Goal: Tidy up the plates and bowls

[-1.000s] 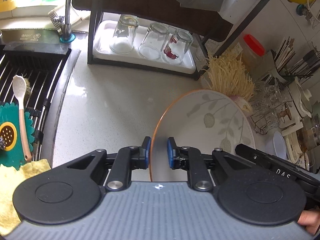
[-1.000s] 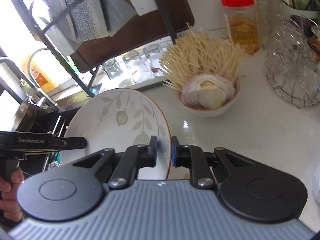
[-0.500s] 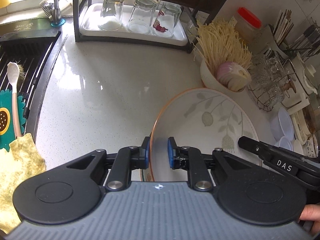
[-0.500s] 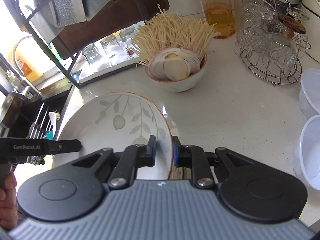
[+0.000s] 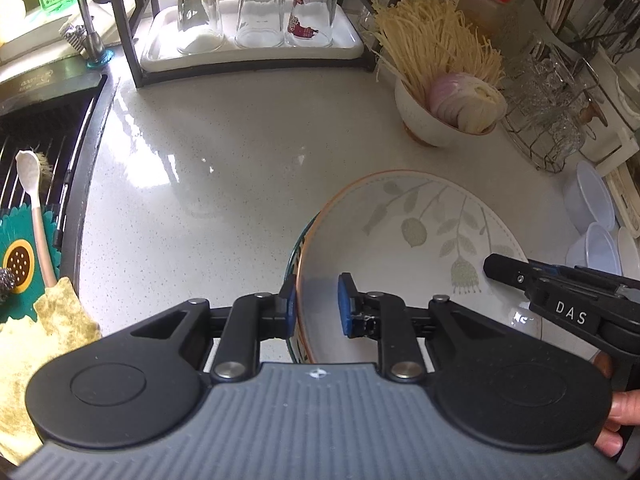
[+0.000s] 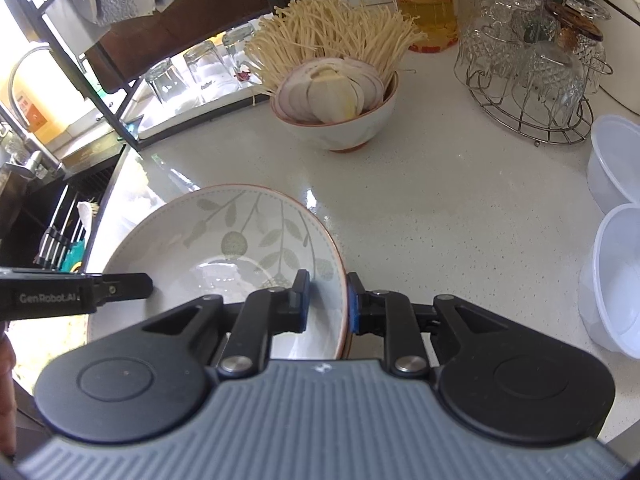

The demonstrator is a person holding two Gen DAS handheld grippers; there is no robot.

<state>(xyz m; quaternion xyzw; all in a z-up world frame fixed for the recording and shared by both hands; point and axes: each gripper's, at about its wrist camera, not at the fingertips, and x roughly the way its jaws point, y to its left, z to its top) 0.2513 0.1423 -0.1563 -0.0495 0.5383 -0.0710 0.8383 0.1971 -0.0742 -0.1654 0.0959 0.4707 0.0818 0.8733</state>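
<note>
Left wrist view: the left gripper (image 5: pixel 316 306) fills the bottom of the frame, its blue-padded fingers (image 5: pixel 345 304) standing a little apart astride the near rim of a shallow leaf-patterned plate (image 5: pixel 420 232). The jaws have just been opening; one pad sits by the outside of the rim, the other is clear of the inner face, so the clamp looks loosened. The plate sits low in the centre right of the frame, and under its left edge a second, green-edged rim (image 5: pixel 292 256) peeks out, so it seems to rest on another dish on the pale speckled counter (image 5: pixel 208 152).

In the right wrist view, the right gripper (image 6: pixel 328 300) straddles the opposite rim of the same plate (image 6: pixel 224 240) at the lower centre, fingers (image 6: pixel 302 300) slightly parted, also just opening, with the rim between them.

Further out, a bowl of sliced onion and enoki mushrooms (image 6: pixel 336 96) stands at upper centre, upturned glasses on a white tray (image 5: pixel 256 12) at the top, a wire rack of crystal cups (image 6: pixel 532 64) at upper right, and clear plastic tubs (image 6: pixel 616 276) at the right edge.

The plate is probably glazed ceramic: stiff, fairly heavy, slick and breakable. The rim is the only real handhold, best pinched at two opposite points.
</note>
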